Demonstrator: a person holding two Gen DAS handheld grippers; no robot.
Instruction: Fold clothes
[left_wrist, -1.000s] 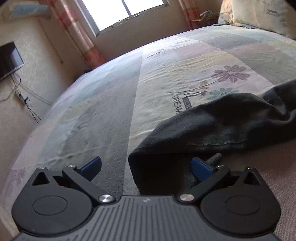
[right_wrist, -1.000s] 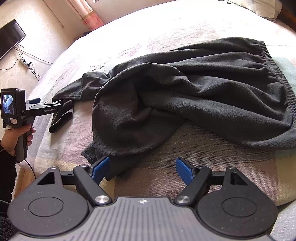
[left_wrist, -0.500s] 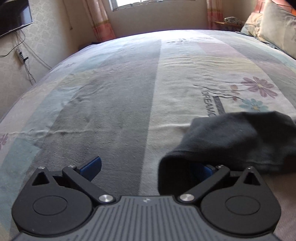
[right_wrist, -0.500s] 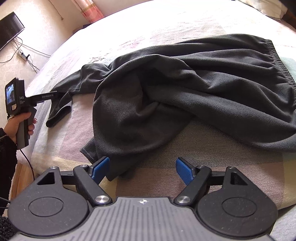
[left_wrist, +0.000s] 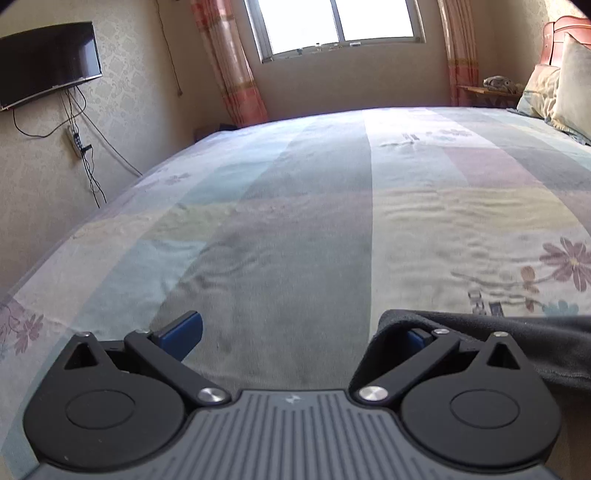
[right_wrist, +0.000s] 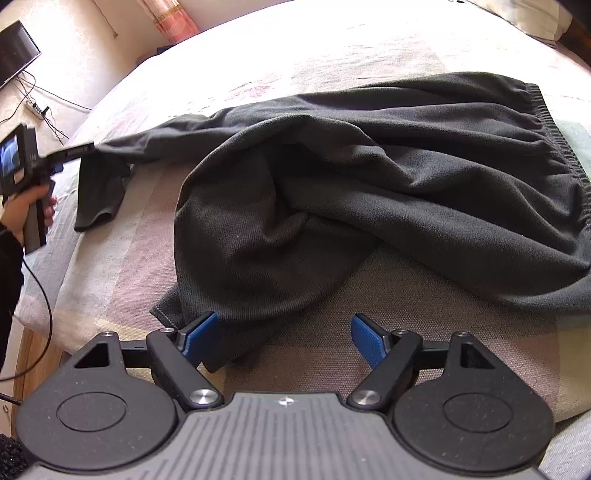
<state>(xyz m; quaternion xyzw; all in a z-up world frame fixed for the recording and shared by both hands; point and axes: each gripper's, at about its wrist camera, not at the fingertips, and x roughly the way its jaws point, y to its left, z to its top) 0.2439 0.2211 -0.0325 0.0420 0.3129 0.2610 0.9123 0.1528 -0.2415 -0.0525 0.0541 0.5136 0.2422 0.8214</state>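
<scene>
Dark grey trousers lie crumpled across the bed, elastic waistband at the right. My left gripper is open, jaws wide apart; a trouser leg end is draped over its right finger and hides the pad. In the right wrist view the left gripper holds that leg end raised at the far left, the hem hanging down. My right gripper is open low over the near leg, its left pad touching the cloth near the hem.
The bed has a pastel patchwork sheet with flower prints. Pillows lie at the head, far right. A wall TV and dangling cables are on the left. A hand grips the left gripper's handle at the bed's edge.
The left gripper has swung left and tilted up with the leg end over its right finger, drawing the leg out straighter. The right gripper has hardly moved.
</scene>
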